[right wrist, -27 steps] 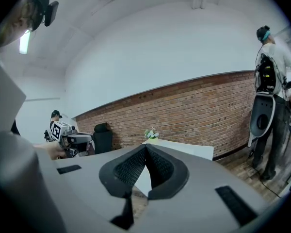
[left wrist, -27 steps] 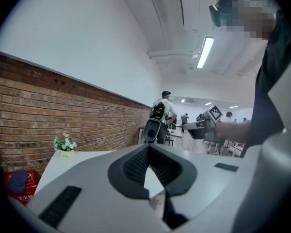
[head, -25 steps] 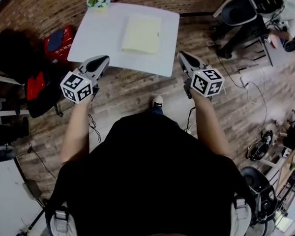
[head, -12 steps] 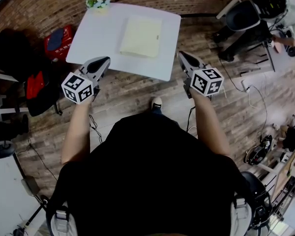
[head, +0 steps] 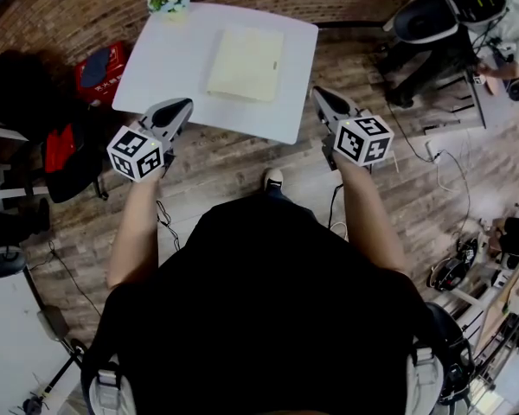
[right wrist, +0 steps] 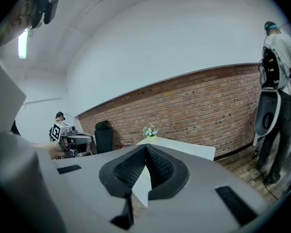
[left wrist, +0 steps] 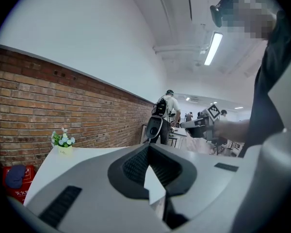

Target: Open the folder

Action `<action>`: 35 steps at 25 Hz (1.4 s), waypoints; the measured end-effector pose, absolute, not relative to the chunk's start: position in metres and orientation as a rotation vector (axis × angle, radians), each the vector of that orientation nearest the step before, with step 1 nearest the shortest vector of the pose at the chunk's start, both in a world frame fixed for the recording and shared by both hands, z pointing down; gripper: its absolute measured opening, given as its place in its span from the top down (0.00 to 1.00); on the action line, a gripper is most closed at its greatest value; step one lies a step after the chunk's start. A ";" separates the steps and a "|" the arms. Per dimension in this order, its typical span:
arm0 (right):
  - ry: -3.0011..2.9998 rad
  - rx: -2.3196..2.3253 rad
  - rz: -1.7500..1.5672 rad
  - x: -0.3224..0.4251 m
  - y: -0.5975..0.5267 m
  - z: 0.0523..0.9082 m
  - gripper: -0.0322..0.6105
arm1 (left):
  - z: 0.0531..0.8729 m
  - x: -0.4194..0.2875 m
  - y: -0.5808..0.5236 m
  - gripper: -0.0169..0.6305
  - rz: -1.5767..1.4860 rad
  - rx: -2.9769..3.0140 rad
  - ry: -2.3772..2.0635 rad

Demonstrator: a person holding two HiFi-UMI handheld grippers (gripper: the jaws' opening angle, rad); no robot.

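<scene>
Table, white, fills the top of my head view, with the pale yellow folder lying closed and flat near its middle. Both my forearms reach forward side by side. Left gripper and right gripper point slightly downward at the table's near edge, jaws pressed together on nothing, well apart from the folder. Flowers sit at the far left corner.
</scene>
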State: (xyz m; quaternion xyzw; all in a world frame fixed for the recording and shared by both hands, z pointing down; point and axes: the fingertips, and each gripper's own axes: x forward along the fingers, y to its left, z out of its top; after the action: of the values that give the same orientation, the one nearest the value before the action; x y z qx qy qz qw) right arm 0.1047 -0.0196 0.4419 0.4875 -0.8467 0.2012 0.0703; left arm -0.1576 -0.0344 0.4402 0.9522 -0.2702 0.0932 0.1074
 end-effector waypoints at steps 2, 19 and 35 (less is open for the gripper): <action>-2.546 1.462 0.610 0.107 -0.023 0.445 0.91 | 0.442 -0.154 -0.038 0.95 0.277 2.800 -0.795; -2.542 1.420 0.641 0.131 -0.069 0.462 0.91 | 0.460 -0.129 -0.075 0.95 0.317 2.766 -0.793; -2.551 1.382 0.675 0.165 -0.101 0.471 0.91 | 0.459 -0.089 -0.104 0.96 0.347 2.755 -0.808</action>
State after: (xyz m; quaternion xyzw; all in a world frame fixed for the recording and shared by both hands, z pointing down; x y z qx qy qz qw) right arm 0.1648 -0.1013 0.4713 0.4624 -0.8535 0.2260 0.0815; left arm -0.0888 -0.1037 0.4594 0.9453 -0.2771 0.1190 0.1244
